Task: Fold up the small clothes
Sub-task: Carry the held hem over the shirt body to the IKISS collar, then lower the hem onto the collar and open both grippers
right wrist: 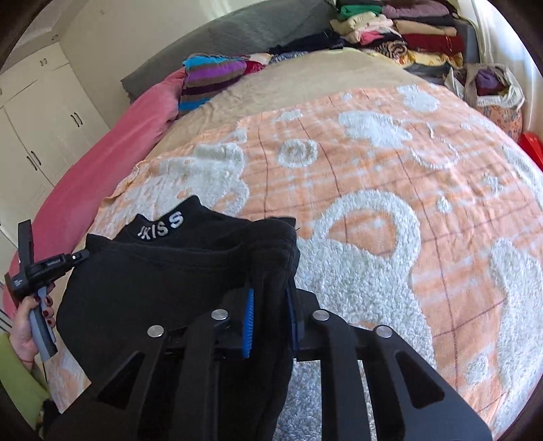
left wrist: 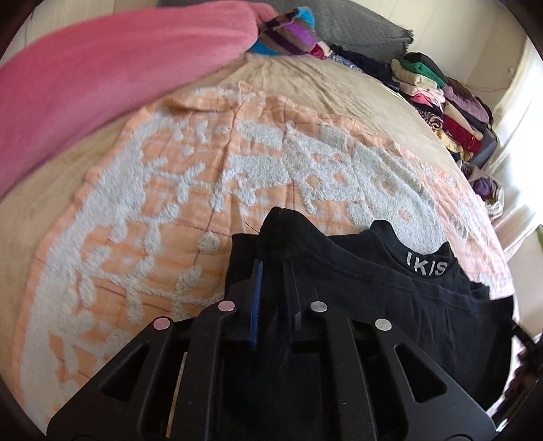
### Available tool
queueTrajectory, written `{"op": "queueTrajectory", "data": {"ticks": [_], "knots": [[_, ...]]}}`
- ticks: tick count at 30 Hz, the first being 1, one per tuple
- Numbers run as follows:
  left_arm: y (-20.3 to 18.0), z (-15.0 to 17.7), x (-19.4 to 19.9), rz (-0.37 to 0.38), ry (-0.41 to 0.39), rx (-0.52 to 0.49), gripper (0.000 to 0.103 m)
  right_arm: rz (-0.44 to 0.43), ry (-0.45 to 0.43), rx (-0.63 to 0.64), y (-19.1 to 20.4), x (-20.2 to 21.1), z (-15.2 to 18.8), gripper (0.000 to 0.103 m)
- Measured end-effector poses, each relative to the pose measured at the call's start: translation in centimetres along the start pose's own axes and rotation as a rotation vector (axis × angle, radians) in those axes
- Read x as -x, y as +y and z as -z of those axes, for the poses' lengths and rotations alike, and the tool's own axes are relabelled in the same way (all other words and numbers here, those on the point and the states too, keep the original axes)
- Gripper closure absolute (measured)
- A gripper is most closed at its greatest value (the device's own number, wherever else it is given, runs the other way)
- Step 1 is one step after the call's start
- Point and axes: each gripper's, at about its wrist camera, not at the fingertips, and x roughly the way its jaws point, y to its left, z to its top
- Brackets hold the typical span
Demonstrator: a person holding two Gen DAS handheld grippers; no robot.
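Black garment (left wrist: 356,271) hangs stretched between both grippers at the near edge of the bed (left wrist: 305,88), over an orange-and-white blanket (left wrist: 203,176). Left gripper (left wrist: 271,271) and right gripper (right wrist: 271,288) are each clamped on one of its corners.

Setting: a bedroom in a home.
I work over a bed (right wrist: 305,81) spread with an orange-and-white towel (right wrist: 373,176), a pink blanket (left wrist: 101,68) along one edge, folded clothes (right wrist: 407,30) stacked at its far end, and white wardrobe doors (right wrist: 44,129) on the wall.
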Motion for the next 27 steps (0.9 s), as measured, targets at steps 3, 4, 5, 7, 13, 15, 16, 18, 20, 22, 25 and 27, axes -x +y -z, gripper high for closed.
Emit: {"op": "queueTrajectory", "data": {"ticks": [3, 4, 5, 7, 13, 15, 16, 18, 20, 22, 25, 27], "knots": [[-0.2, 0.0, 2.6, 0.018, -0.102, -0.030, 0.098, -0.012, -0.061, 0.050, 0.9, 1.6, -1.3, 0.090], [-0.1, -0.1, 3.4, 0.024, -0.126, -0.031, 0.098, -0.013, -0.078, 0.067, 1.2, 2.0, -1.6, 0.090], [0.0, -0.2, 4.3, 0.030, -0.157, -0.027, 0.098, -0.013, -0.097, 0.085, 1.5, 2.3, -2.0, 0.090], [0.1, -0.6, 5.1, 0.039, -0.178, -0.023, 0.098, -0.004, -0.121, 0.131, 2.1, 2.4, -2.4, 0.090], [0.6, -0.8, 3.3, -0.007, -0.138, -0.023, 0.098, 0.048, -0.079, 0.153, 1.8, -0.4, -2.0, 0.090], [0.6, -0.5, 2.4, -0.021, -0.121, -0.027, 0.098, 0.065, -0.064, 0.153, 1.5, -1.1, -1.9, 0.090], [0.6, -0.5, 2.0, -0.028, -0.114, -0.024, 0.098, 0.068, -0.058, 0.149, 1.4, -1.4, -1.8, 0.090], [1.0, -0.3, 1.1, -0.032, -0.095, 0.002, 0.098, 0.078, -0.044, 0.147, 1.1, -2.1, -1.6, 0.090], [1.2, 0.0, 0.4, -0.038, -0.081, 0.009, 0.098, 0.097, -0.024, 0.150, 0.9, -2.8, -1.4, 0.090], [1.2, 0.2, -0.1, -0.048, -0.077, 0.001, 0.098, 0.119, -0.003, 0.152, 0.7, -3.4, -1.0, 0.088], [1.2, 0.6, -0.4, -0.053, -0.071, 0.002, 0.097, 0.141, 0.017, 0.147, 0.3, -4.0, -0.7, 0.084], [1.4, 0.7, -0.3, -0.048, -0.072, 0.013, 0.096, 0.145, 0.015, 0.145, 0.1, -4.0, -0.7, 0.083]]}}
